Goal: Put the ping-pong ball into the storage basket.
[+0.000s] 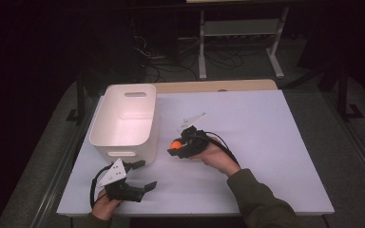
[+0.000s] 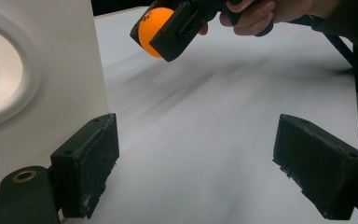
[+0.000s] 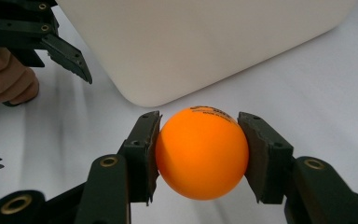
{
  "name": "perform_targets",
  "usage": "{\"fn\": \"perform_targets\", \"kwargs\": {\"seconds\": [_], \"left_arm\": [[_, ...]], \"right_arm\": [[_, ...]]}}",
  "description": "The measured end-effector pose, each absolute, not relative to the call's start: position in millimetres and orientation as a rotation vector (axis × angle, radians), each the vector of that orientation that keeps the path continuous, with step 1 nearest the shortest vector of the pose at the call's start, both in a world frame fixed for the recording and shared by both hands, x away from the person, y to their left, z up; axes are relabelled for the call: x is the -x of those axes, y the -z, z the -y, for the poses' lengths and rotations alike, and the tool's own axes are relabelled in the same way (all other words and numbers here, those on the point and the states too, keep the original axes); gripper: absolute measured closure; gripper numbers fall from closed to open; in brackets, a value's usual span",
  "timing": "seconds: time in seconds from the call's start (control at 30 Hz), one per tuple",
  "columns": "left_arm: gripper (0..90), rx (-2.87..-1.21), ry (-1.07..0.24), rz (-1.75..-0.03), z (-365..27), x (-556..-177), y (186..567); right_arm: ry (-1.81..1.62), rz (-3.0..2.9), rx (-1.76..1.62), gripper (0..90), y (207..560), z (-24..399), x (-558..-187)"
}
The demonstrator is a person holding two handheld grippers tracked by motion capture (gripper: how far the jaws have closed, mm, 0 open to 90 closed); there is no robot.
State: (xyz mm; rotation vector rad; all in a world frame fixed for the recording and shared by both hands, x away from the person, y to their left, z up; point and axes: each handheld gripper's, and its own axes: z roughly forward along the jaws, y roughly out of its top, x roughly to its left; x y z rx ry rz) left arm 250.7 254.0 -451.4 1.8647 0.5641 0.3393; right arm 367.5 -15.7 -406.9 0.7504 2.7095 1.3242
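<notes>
Ball [image 3: 201,152]: orange, pinched between the jaws of the right gripper [image 1: 179,146], held beside the bin.
Left gripper [image 1: 134,176]: spread, nothing held.
Bin [image 1: 123,118]: white; no contents seen.
Progress: ball grasped; placing presumably left.

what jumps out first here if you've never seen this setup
The orange ball, bright against the white table, pinched between the right gripper's jaws just above it. Next, the big white bin at the table's left, with the open left gripper just in front of it.
</notes>
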Motion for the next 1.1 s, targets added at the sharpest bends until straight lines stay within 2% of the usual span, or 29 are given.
{"fn": "perform_targets", "kwargs": {"seconds": [1.1], "left_arm": [[14.1, -1.864, -0.336, -0.567, -254.0, -251.0, 451.4]], "right_arm": [[-1.312, -2.714, -0.676, 49.8, 378.9, 8.9, -364.9]]}}
